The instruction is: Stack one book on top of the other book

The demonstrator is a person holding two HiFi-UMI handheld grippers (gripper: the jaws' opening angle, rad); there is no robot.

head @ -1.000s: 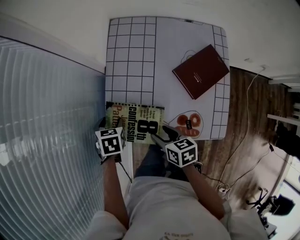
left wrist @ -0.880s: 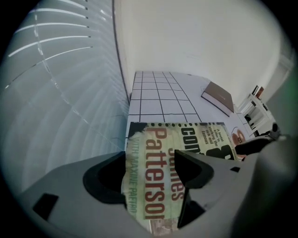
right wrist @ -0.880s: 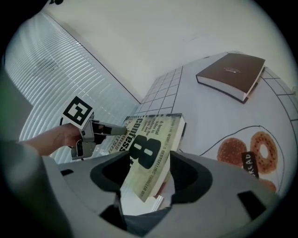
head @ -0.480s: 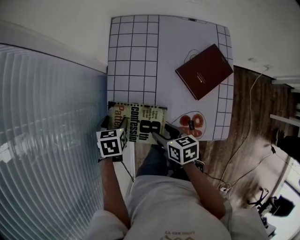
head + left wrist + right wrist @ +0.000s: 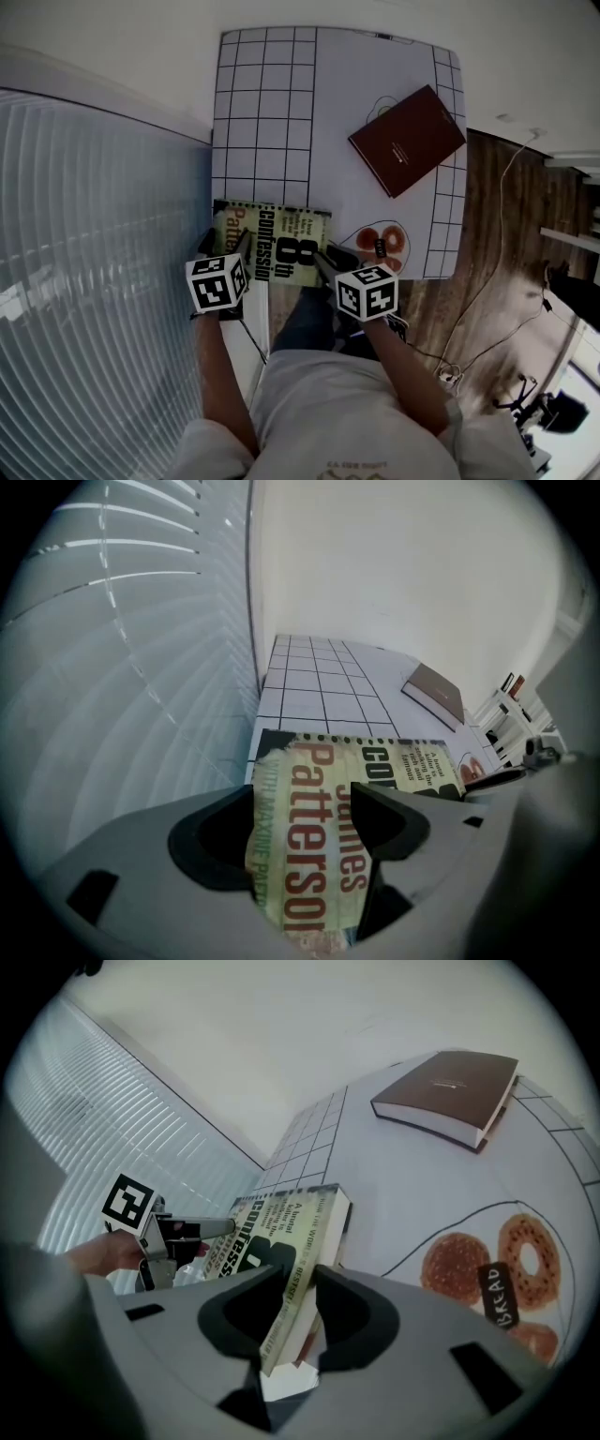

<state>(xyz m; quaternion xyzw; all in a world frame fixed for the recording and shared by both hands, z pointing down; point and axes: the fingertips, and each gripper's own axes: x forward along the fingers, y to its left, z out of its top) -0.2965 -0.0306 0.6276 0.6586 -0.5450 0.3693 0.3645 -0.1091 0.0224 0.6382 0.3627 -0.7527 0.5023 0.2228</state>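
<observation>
A yellow-green paperback (image 5: 274, 246) lies at the table's near edge. A dark red book (image 5: 406, 141) lies apart from it at the far right, also seen in the right gripper view (image 5: 445, 1091). My left gripper (image 5: 242, 247) stands open over the paperback's near left corner. That corner of the cover (image 5: 319, 855) sits between its jaws, with a gap on the left side (image 5: 305, 799). My right gripper (image 5: 323, 261) is at the near right corner. Its jaws (image 5: 298, 1274) have just been closing and now press on the paperback's edge (image 5: 281, 1241).
The books lie on a white mat with a black grid (image 5: 262, 112) and a drawing of bread and doughnuts (image 5: 380, 246). Window blinds (image 5: 94, 262) run close along the left. Wooden floor with a cable (image 5: 506, 244) lies off the table's right edge.
The right gripper's jaws have narrowed onto the paperback's near right corner. Both grippers have stayed at the book's near edge, and neither book has moved.
</observation>
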